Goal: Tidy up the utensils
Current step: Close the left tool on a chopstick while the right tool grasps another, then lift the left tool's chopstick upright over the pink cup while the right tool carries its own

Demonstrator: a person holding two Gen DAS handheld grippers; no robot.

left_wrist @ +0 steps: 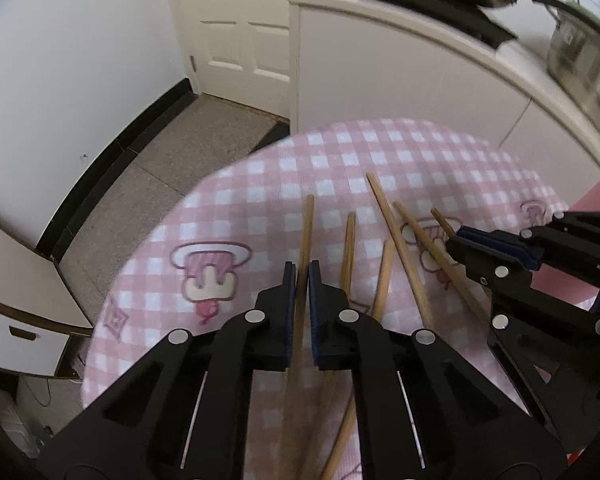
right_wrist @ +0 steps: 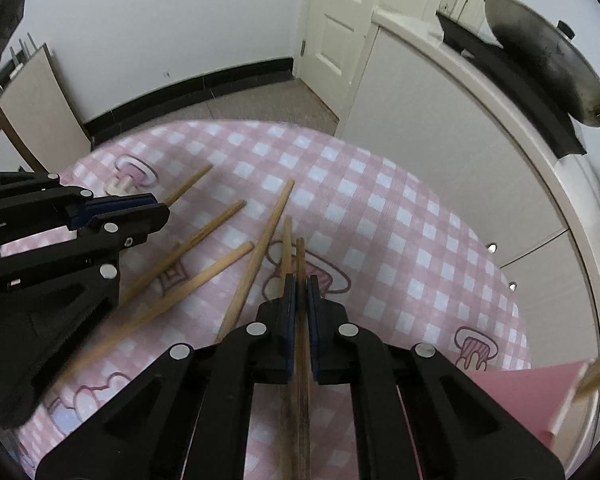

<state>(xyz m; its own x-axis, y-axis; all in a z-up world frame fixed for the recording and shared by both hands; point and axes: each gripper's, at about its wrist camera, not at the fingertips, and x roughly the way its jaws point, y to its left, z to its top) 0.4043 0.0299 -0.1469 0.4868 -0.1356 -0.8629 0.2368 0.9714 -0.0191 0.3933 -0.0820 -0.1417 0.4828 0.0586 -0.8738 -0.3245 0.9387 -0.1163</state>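
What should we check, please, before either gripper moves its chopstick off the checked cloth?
1. Left gripper closed on a chopstick: ok, a stick sits between the near-shut pads.
2. Right gripper closed on a chopstick: ok, a stick runs between its pads.
3. Each gripper holds only one stick: cannot tell; a second stick lies right beside the right gripper's stick.
4. Grippers apart from each other: ok, a gap shows in both views.
5. Loose chopsticks on the cloth left to collect: not ok, several lie scattered and crossed.
6. A holder for the sticks in view: not ok, none is in view.
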